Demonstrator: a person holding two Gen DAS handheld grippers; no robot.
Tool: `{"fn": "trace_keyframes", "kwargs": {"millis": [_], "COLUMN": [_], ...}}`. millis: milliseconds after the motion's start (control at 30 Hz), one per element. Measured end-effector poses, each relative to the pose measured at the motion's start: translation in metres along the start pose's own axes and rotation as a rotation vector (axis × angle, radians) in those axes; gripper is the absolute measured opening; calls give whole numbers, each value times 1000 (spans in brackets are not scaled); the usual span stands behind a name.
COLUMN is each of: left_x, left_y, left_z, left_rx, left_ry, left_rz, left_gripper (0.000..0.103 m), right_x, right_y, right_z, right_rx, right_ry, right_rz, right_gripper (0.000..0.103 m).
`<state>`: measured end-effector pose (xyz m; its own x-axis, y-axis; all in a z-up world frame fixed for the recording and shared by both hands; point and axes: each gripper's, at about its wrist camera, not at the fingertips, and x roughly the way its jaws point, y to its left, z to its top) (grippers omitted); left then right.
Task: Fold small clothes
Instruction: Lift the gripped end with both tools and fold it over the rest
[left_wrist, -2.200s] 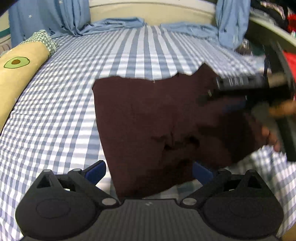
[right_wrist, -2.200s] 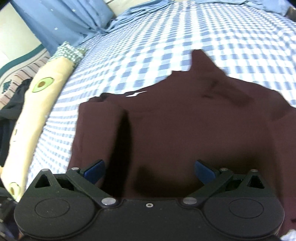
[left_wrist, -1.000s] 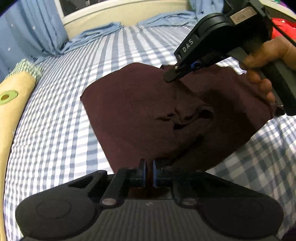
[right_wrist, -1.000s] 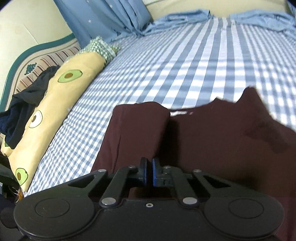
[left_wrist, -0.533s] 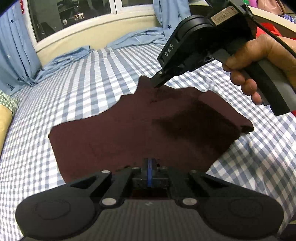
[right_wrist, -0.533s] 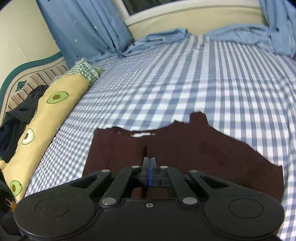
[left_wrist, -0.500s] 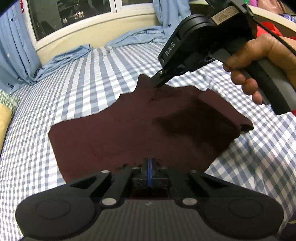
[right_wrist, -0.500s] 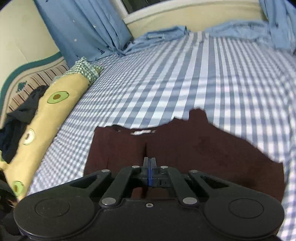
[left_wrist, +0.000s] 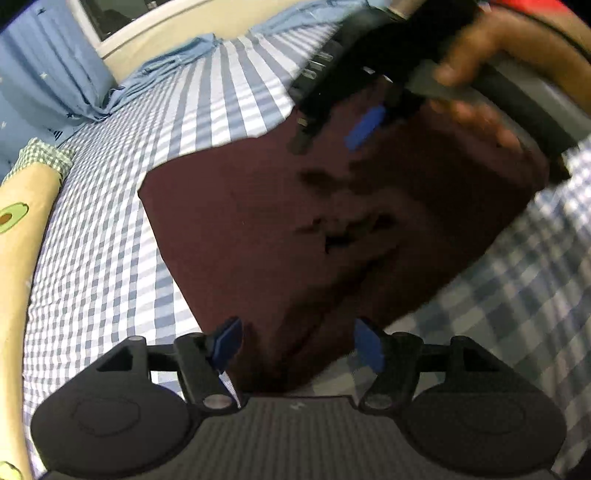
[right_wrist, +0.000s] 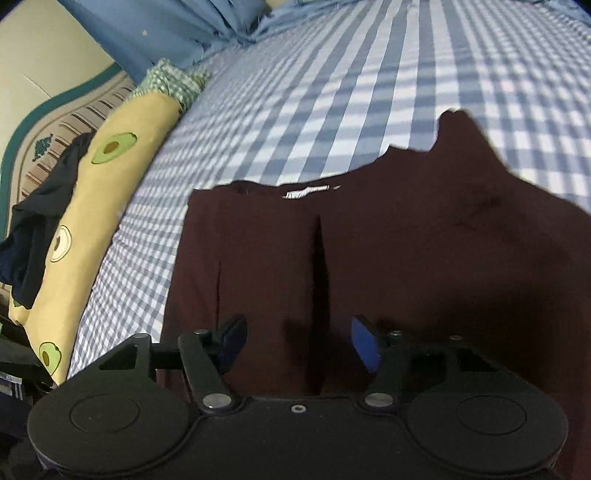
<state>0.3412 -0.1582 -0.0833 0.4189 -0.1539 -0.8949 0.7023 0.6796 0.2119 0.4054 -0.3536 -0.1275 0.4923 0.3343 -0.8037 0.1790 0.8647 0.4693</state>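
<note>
A dark maroon garment (left_wrist: 280, 229) lies flat on the blue-and-white checked bed sheet (left_wrist: 110, 229), partly folded, with a vertical fold edge and a small white label near its far edge in the right wrist view (right_wrist: 406, 251). My left gripper (left_wrist: 297, 341) is open, its blue pads on either side of the garment's near corner. My right gripper (right_wrist: 295, 343) is open low over the garment's near part; it also shows in the left wrist view (left_wrist: 332, 129), held by a hand at the garment's far right.
A long yellow avocado-print pillow (right_wrist: 103, 199) lies along the bed's left side, with dark clothes (right_wrist: 33, 221) draped beyond it. Blue curtains (right_wrist: 166, 29) and blue cloth (left_wrist: 177, 62) lie at the bed's far edge under a window sill.
Both grippers were shut on the garment and lifted it; now both are open, lower and closer, and the garment lies flat with a new fold.
</note>
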Motion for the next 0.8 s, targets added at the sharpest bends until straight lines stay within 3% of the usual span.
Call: {"fn": "trace_keyframes", "kwargs": {"millis": [67,200,233,300,367,500,567,800], "left_x": [9,18,19,23,28,28,26,6], "left_y": [-4,-1,0,3,7,12,15,15], "left_z": [-1,4,6,8,12,13,14,26], "left_rx": [22,-1,-6,-13,-30,-49,-63,-88], "left_ry": [15,24,21,18,19,-6,-19,-78], "left_rz": [19,24,23,31,12,10,14,1], "left_gripper": [67,59,52,43,35,22,17,11], "right_x": [13,36,40,47,52,50,43,-14], "right_y": [0,0,0,-1,-2,-1,2,12], "right_z": [5,12,14,16,16,15,14,15], "right_rx": [9,10,13,18,32,41,7,-56], "right_ry": [23,55,61,69,78,63,41,-77], "right_rz": [8,26,31,35,43,38,43,74], "right_gripper": [74,74,73,64,43,10,5,3]}}
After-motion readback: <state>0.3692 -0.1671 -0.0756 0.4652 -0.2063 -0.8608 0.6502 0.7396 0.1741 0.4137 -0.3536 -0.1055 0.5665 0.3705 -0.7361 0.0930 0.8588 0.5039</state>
